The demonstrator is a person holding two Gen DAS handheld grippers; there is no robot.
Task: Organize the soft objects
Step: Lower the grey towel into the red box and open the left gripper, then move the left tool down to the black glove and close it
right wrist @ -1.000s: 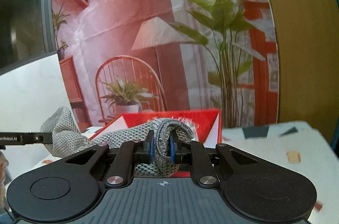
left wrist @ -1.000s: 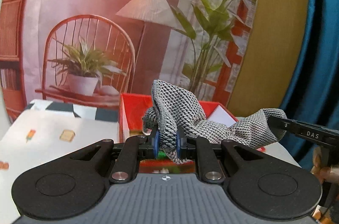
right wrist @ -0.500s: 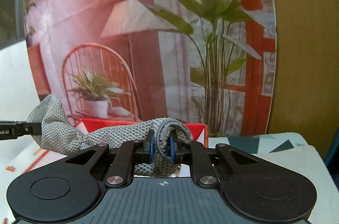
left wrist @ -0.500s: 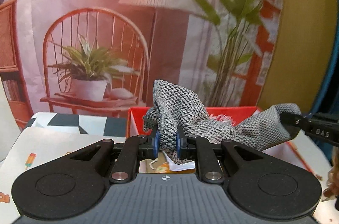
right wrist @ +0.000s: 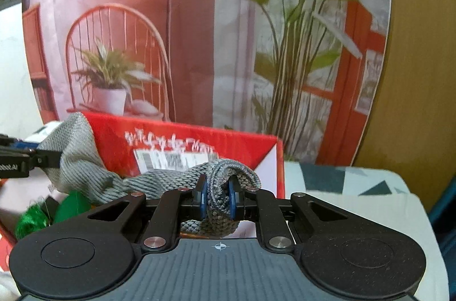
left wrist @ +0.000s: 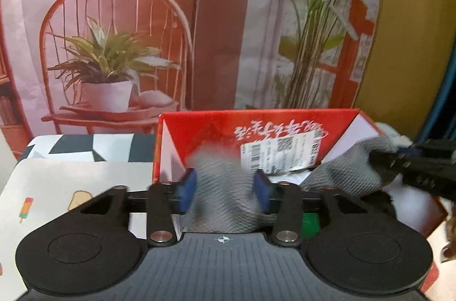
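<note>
Left gripper [left wrist: 225,194]: blue pads spread wide, the grey knitted cloth [left wrist: 222,198] lying blurred between them; contact with either pad cannot be confirmed. Right gripper [right wrist: 218,199]: fingers narrow, clamped on a bunched end of the same cloth. The cloth spans from one gripper to the other above the open red cardboard box [right wrist: 114,135], which stands at the far edge of the patterned white tabletop [left wrist: 71,175]. A green fuzzy item [right wrist: 31,221] lies inside the box, near its left wall.
</note>
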